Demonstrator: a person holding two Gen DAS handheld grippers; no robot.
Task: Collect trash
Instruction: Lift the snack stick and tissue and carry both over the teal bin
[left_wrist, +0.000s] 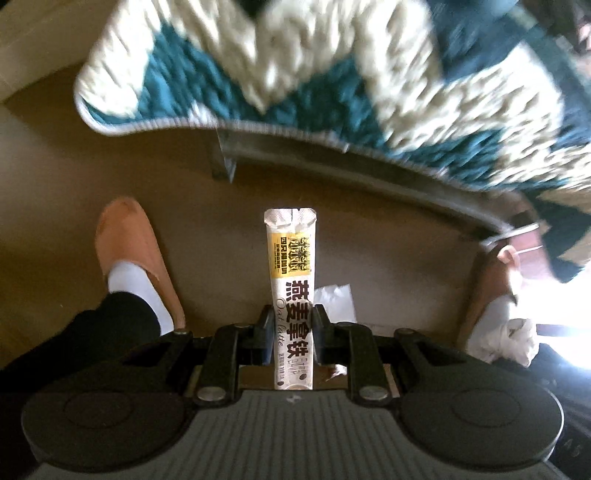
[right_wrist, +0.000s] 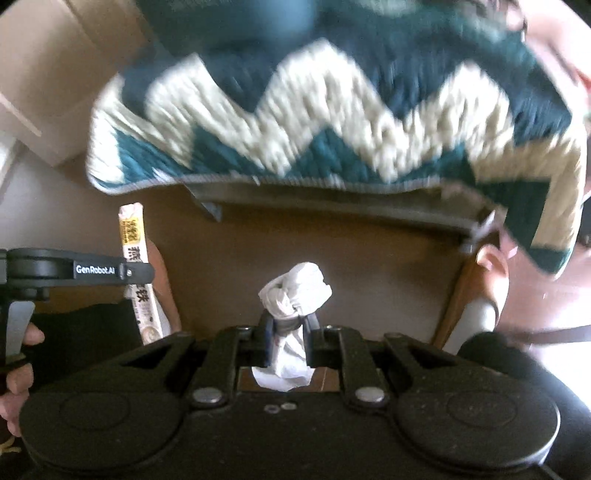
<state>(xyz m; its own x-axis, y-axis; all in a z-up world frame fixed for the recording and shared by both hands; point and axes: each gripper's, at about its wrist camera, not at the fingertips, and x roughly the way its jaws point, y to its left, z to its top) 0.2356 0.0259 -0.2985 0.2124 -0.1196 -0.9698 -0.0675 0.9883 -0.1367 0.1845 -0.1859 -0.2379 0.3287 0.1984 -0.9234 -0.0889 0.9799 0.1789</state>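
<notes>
Carrying step, I'd judge: left gripper (left_wrist: 294, 325) clamps oat latte sachet (left_wrist: 292, 280) frame center, right gripper (right_wrist: 288, 326) pinches crumpled tissue (right_wrist: 295, 286) mid-frame, over brown floor (left_wrist: 221, 229) w/ zigzag rug (right_wrist: 314, 110) up top; next needs a bin, none visible.

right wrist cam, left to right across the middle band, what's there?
Person's hand on the left gripper's handle → coffee sachet held in the left gripper → crumpled tissue between the right gripper fingers → orange slipper.
</notes>
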